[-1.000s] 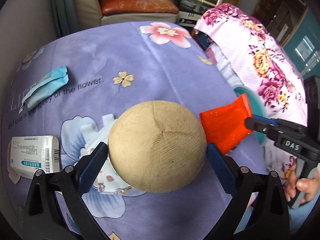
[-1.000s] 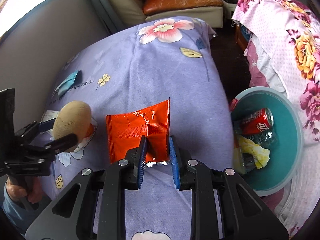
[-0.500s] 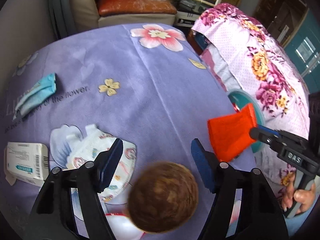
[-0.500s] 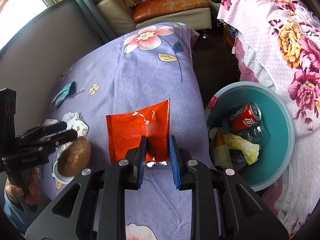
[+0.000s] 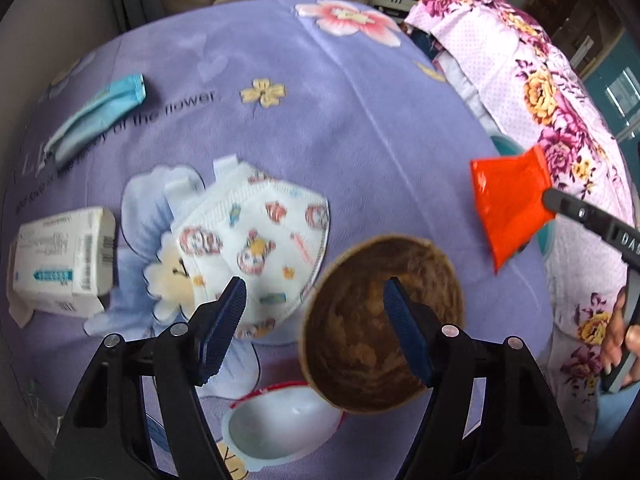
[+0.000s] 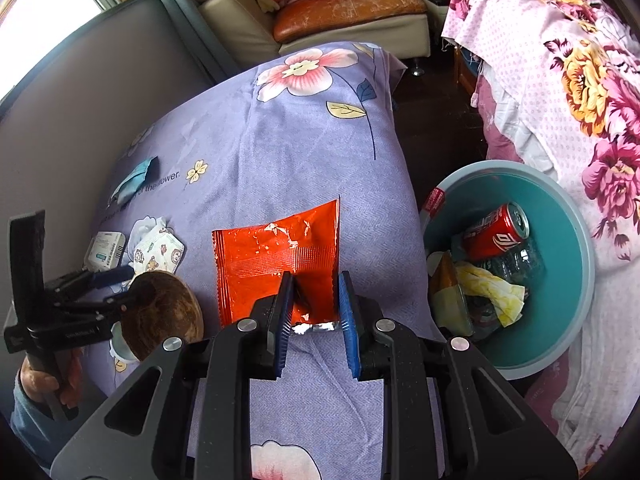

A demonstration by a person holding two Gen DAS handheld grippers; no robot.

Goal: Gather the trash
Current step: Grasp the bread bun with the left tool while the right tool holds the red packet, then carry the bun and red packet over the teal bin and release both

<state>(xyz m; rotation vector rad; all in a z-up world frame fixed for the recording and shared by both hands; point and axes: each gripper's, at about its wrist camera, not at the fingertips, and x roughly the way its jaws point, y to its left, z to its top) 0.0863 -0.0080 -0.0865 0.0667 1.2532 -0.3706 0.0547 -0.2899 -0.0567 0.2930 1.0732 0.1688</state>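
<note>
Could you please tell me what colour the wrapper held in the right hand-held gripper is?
The wrapper is bright orange-red with a silver inner edge; the right wrist view shows it best.

- Soft daylight comes from a window [image 6: 60, 8] at far left, which is overexposed
- The purple cloth [image 5: 320, 120] is evenly bright, with only weak shadows
- Left wrist view has motion blur, strongest on the brown shell [image 5: 380, 320]
- Small glare on the red wrapper [image 6: 280, 256]
- Fisheye bends both views, with dark corners
</note>
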